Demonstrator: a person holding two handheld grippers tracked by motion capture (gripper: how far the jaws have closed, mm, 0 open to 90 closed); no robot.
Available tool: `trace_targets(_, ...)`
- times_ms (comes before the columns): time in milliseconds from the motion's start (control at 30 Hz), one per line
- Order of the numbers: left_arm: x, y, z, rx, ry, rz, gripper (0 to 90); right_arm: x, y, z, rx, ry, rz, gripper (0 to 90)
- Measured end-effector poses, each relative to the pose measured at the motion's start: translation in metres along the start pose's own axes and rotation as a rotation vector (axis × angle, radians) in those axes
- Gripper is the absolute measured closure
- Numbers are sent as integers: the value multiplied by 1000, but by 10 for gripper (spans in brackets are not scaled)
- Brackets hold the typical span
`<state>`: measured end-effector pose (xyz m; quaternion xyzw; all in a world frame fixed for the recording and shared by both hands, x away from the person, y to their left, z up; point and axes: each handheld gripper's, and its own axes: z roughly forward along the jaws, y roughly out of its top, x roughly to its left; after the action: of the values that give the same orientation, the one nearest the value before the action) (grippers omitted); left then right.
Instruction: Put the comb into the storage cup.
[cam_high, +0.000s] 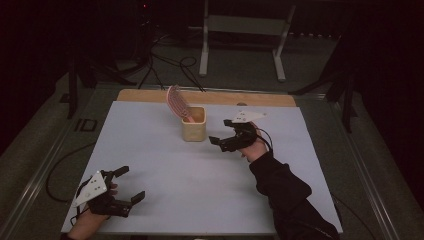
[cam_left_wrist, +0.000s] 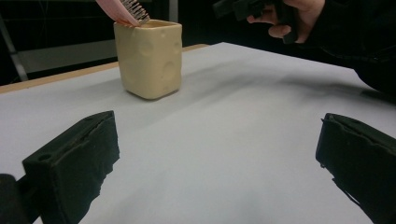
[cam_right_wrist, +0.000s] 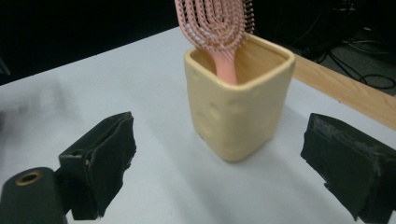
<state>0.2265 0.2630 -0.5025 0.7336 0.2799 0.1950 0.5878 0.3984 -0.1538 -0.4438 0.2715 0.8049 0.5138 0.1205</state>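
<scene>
The room is dark, and the light falls mainly on one table (cam_high: 150, 150) with a pale grey-white top; a strip of bare wood shows along its far edge. On the floor behind the table lie black cables (cam_high: 165, 62), and a light metal frame (cam_high: 245, 30) stands there at about 12 o'clock.

On the table there is one cup (cam_high: 193, 125), cream-yellow and square, with shallow round dents in its walls. It stands upright a little beyond the middle of the table, toward 12 o'clock. Inside it there is one pink hairbrush (cam_high: 177, 101), handle down, and its head leans out over the rim toward 10 o'clock (in the right gripper view the curved ribs and dark bristles of the head are clear).

There are two grippers. The right gripper (cam_high: 221, 133) is just beside the cup, at its 3 o'clock, not touching it. Its jaws are wide apart and hold nothing; in the right gripper view the cup stands between them but farther off.

The left gripper (cam_high: 129, 183) is well apart from the cup, near the front left corner of the table, at about 7 o'clock. Its jaws are also spread wide, with nothing between them, only bare table top.
</scene>
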Motion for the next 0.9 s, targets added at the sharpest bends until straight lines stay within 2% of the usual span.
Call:
trace_targets(200, 0, 0, 0, 0, 1, 0, 0, -1, -9, -13, 28, -9, 9, 93)
trace_targets(333, 0, 0, 1, 2, 0, 1, 0, -1, -16, -24, 27, -17, 18, 92)
trace_targets(667, 0, 0, 1, 0, 1, 0, 0, 9, -37, -48, 41, -22, 16, 92)
trace_targets(900, -1, 1, 0, -2, 1, -1, 0, 12, -49, -69, 35, -49, 33, 92)
